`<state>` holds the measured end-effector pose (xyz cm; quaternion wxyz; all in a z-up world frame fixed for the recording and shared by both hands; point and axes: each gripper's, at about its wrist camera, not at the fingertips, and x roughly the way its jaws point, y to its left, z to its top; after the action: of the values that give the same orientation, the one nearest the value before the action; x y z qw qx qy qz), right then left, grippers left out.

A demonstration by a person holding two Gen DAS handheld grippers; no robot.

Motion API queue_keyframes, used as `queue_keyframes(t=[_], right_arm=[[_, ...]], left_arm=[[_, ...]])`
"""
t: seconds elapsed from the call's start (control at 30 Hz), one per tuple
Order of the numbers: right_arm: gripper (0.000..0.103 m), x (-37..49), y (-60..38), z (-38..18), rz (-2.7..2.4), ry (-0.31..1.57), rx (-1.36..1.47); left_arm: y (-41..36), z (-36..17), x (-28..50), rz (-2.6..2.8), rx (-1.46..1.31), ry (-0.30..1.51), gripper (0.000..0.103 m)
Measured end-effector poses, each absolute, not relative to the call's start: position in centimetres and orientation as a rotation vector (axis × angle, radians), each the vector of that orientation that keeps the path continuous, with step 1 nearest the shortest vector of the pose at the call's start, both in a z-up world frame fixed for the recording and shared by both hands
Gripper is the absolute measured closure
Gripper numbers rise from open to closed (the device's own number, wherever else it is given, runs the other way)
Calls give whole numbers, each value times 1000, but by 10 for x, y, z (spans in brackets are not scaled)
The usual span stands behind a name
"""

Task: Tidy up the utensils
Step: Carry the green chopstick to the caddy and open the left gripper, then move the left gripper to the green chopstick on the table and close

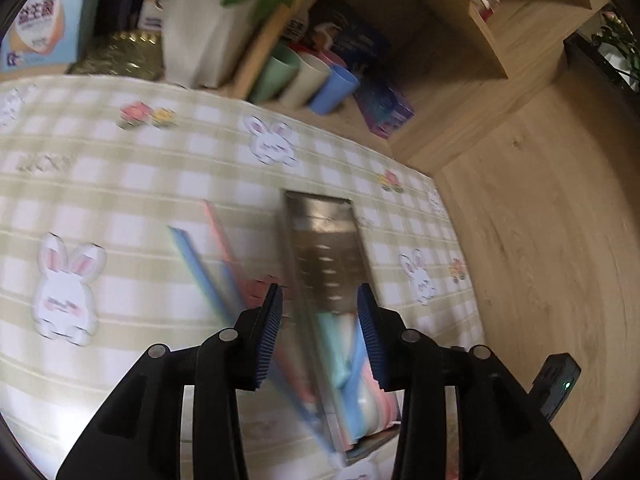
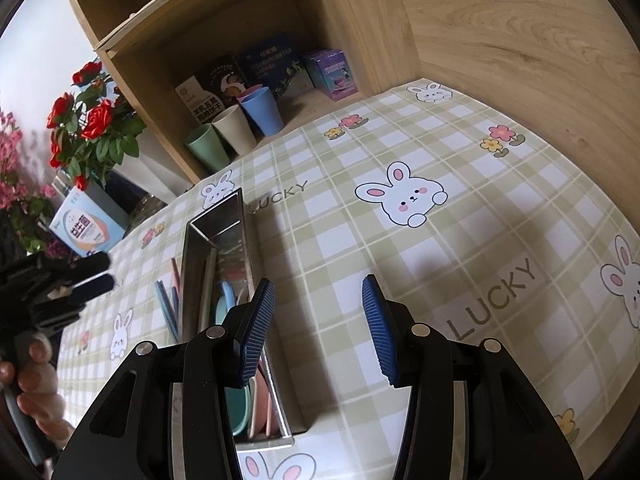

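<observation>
We take the steel tray (image 2: 224, 236) as our landmark; near to far. Closest, w/ its near pad over the tray's near end, our right gripper (image 2: 318, 320) has jaws apart, nothing btwn them, only tablecloth (image 2: 400, 248) beneath. Inside the tray, near end: pastel utensils (image 2: 240, 400) already lie there, green, pink, blue, plus a pale handle running lengthwise toward the far end. So part of the job looks done, imo.

Left of the tray, on the cloth just beside its long wall: loose sticks (image 2: 166, 304), blue and pink, probably chopsticks, still outside. The left-wrist view is blurred but shows the same pieces (image 1: 216, 256) lying left of the tray (image 1: 320, 240).

Further left of the tray, our left gripper (image 2: 94, 276) hangs above the cloth; jaws partly apart, nothing clamped in either view (image 1: 320, 332).

Beyond the tray's far end: cups (image 2: 236, 128) on the shelf, untouched.

Left to do, as we judge: get the loose sticks into the tray. Exact count of what remains we can't tell.
</observation>
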<state>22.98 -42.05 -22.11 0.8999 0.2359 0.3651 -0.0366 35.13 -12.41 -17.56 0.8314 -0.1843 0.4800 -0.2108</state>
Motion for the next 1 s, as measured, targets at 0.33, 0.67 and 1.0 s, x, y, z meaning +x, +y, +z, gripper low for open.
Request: queue_keyframes(t=[0.33, 0.67, 1.0], right_arm=[[58, 235, -409, -221, -53, 761, 481], [58, 233, -419, -230, -76, 771, 507], [58, 234, -417, -235, -74, 779, 512]], left_arm=[[-108, -229, 356, -315, -310, 1151, 76], [-127, -258, 370, -216, -268, 1207, 76], [-151, -261, 372, -134, -84, 1171, 75]])
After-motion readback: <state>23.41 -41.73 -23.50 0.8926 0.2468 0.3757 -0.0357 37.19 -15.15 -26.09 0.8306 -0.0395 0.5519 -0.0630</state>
